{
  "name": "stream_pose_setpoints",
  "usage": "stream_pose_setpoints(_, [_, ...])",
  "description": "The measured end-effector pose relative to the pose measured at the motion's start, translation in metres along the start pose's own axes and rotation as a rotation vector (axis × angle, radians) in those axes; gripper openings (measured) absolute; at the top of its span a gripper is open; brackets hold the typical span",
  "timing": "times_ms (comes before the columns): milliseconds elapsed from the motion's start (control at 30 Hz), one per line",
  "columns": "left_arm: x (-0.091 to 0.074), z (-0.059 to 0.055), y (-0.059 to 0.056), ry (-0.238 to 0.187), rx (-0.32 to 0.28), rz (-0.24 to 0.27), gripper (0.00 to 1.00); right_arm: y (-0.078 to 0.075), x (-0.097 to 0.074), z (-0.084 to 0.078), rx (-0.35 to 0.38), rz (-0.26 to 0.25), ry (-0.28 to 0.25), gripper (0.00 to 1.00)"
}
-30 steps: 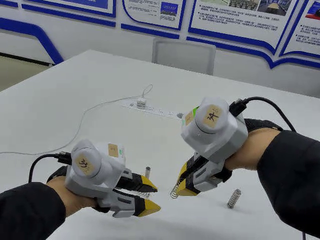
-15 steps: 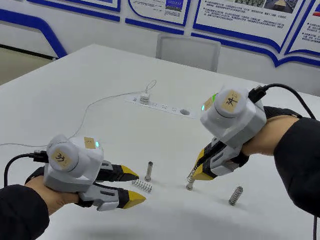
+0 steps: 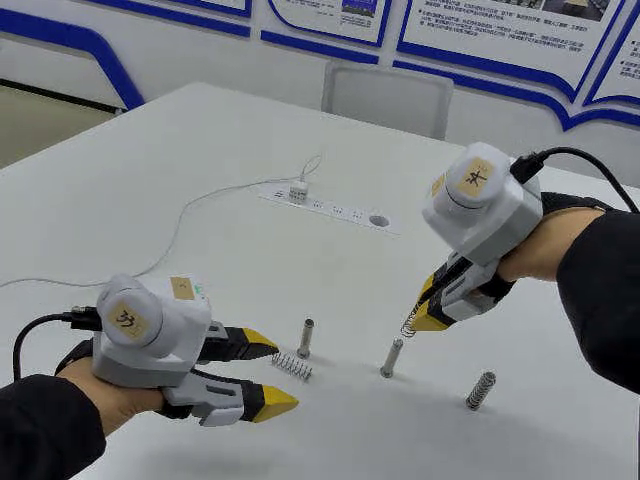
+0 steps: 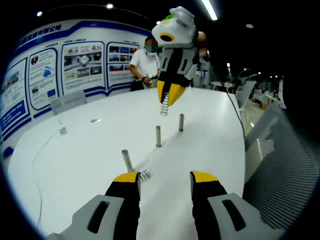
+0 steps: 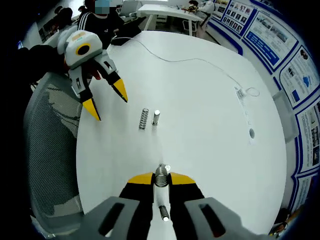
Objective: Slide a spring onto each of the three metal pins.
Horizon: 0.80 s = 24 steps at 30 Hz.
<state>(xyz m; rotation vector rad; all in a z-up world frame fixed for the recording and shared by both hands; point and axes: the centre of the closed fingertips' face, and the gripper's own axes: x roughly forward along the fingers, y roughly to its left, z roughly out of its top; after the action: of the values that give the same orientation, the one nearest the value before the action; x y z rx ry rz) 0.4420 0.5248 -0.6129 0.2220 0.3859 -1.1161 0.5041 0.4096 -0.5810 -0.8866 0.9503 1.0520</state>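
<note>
My right gripper (image 3: pixel 430 315) hangs above the table, shut on a small spring (image 3: pixel 410 322) that dangles from its yellow tips. Just below and to the left stands a bare metal pin (image 3: pixel 392 357), apart from the spring. A second bare pin (image 3: pixel 305 338) stands further left, and a loose spring (image 3: pixel 291 366) lies beside it. My left gripper (image 3: pixel 268 372) is open, its tips just short of that loose spring (image 4: pixel 145 175). At the right, a third pin carries a spring (image 3: pixel 481 390). In the right gripper view, the held spring (image 5: pixel 161 175) sits between the shut jaws, with a pin top (image 5: pixel 163 212) below.
A white power strip (image 3: pixel 330 207) with a thin cable (image 3: pixel 190 215) lies in the middle of the white table (image 3: pixel 200 150). A grey chair (image 3: pixel 385 95) stands at the far edge. A person (image 4: pixel 145 65) stands beyond the table in the left gripper view.
The right gripper has lifted up and to the right with its spring, off the pin it was touching. The left gripper has drawn back, uncovering the loose spring.
</note>
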Motion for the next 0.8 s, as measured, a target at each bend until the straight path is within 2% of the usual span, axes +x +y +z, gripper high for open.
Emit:
stream_pose_setpoints(100, [0.0,0.0,0.001,0.001,-0.001,0.005,0.42,-0.004,0.009,-0.004,0.003,0.004,0.023,0.12])
stream_pose_setpoints(800, [0.002,-0.004,0.002,0.004,-0.018,0.013,0.47,-0.008,0.042,-0.01,0.034,0.041,0.068,0.12])
